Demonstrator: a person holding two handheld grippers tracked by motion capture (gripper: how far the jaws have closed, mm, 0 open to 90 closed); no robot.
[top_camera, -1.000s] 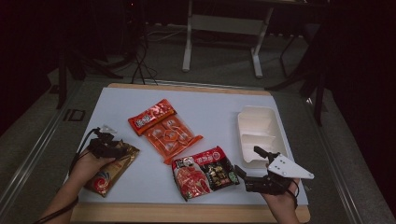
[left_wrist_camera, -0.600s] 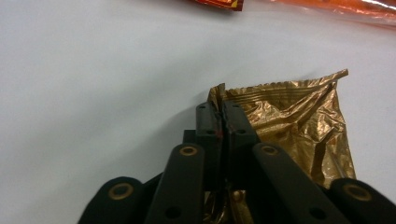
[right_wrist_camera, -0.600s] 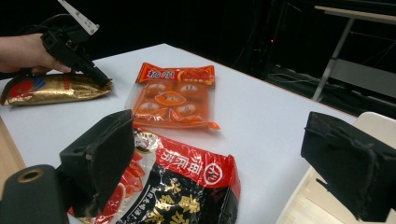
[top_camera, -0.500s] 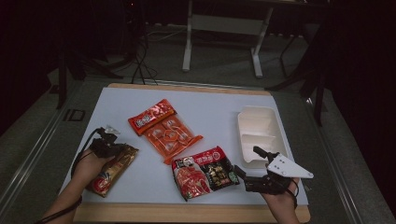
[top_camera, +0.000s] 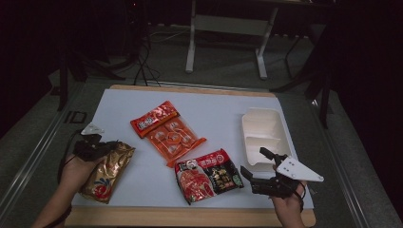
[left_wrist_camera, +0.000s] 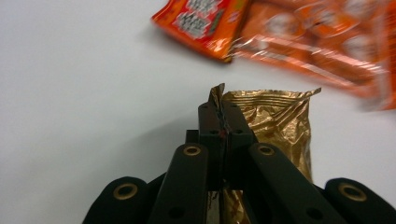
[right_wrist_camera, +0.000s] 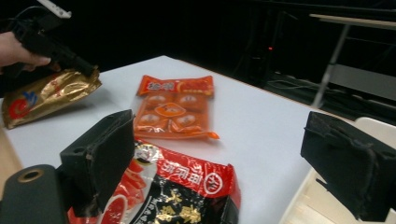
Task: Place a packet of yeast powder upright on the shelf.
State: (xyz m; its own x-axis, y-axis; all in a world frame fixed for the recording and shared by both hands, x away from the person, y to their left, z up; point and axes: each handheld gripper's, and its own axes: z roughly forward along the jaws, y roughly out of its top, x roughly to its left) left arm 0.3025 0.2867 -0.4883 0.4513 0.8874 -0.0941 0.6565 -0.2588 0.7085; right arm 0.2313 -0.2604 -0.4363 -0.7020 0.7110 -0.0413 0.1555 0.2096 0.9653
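From the high view, the grasp is made: the left gripper point(top_camera: 97, 148) has its jaws clenched on the top edge of the gold packet point(top_camera: 105, 172), whose far end seems lifted off the bench point(top_camera: 223, 111); carrying it off remains. The right gripper point(top_camera: 259, 167) hovers with jaws released, the red-and-black packet point(top_camera: 208, 175) just ahead of them and the white tray point(top_camera: 263, 135) beside.

The left gripper view shows the jaws pinching the gold packet point(left_wrist_camera: 275, 123) at its crimped corner.

The right gripper view shows wide-apart jaws, the red-and-black packet point(right_wrist_camera: 180, 191) between and below them.
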